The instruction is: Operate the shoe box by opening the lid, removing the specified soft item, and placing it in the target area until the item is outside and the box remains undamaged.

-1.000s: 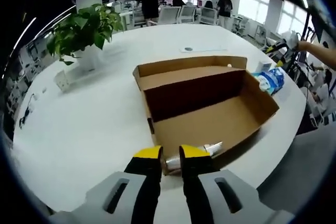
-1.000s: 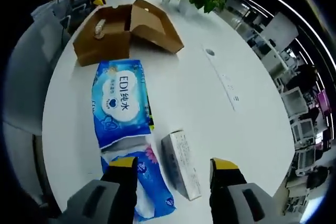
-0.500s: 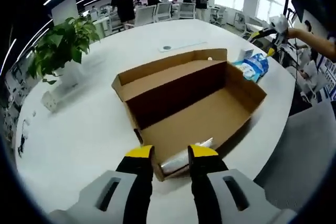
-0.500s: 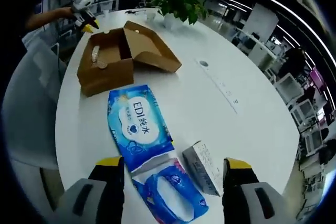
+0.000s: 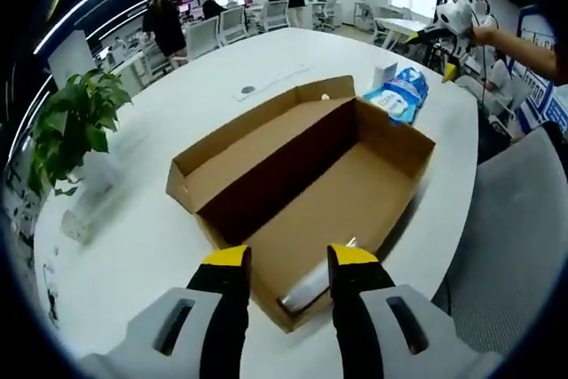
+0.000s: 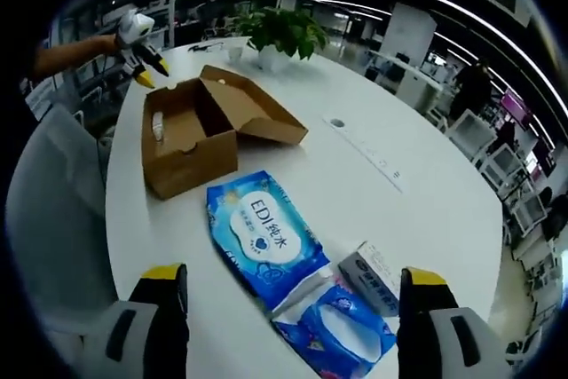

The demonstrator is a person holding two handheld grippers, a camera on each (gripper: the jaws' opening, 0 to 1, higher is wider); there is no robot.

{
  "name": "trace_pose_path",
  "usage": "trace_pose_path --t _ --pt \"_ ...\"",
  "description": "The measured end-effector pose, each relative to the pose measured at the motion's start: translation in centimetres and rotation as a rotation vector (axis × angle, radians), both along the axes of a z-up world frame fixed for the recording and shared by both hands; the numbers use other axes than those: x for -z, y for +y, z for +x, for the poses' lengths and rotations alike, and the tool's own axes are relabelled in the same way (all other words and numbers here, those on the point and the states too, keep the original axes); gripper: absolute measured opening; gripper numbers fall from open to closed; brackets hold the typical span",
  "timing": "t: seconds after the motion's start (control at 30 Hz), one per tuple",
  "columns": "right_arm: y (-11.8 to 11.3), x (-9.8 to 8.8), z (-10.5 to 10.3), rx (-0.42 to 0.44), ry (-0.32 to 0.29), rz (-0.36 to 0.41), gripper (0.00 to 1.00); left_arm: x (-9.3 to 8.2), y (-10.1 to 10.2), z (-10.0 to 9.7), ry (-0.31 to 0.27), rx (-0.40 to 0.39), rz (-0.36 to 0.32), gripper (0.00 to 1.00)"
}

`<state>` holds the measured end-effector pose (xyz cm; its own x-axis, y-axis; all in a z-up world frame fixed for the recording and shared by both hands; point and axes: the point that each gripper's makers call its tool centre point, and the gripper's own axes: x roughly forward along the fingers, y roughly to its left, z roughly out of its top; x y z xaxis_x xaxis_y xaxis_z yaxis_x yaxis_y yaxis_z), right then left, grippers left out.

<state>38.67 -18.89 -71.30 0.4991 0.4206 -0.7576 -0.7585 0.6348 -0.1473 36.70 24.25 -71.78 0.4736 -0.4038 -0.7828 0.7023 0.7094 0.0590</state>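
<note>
Two claws, both spread wide, left claw [image 5: 287, 259] above open shoe box [image 5: 355, 188], right claw [image 6: 291, 277] above wipes pack [image 6: 264, 237].

Matt cardboard shoe box [image 5: 311, 175], glossy table [image 5: 133, 219]

"EDI" with the characters "纯水" is being shown in white on the large blue wipes pack [image 6: 264, 242] in the right gripper view; smaller print there cannot be read.
</note>
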Motion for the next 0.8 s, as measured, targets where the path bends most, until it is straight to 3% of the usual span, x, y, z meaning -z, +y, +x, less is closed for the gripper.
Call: trace_pose_path --t 0.27,0.4,0.8 --pt "1.7 -0.8 -1.6 0.059 -0.023 0.065 1.00 0.2 -1.4 0.2 0.036 0.103 -0.004 0.40" --pt "2.6 -1.4 -2.5 0.078 -0.039 0.097 1.00 0.9 -1.8 -0.1 0.064 0.184 0.045 0.43" --pt "4.4 -2.4 -4.7 0.103 -0.069 0.157 1.00 2.9 -3.0 0.2 0.136 0.317 0.134 0.50"
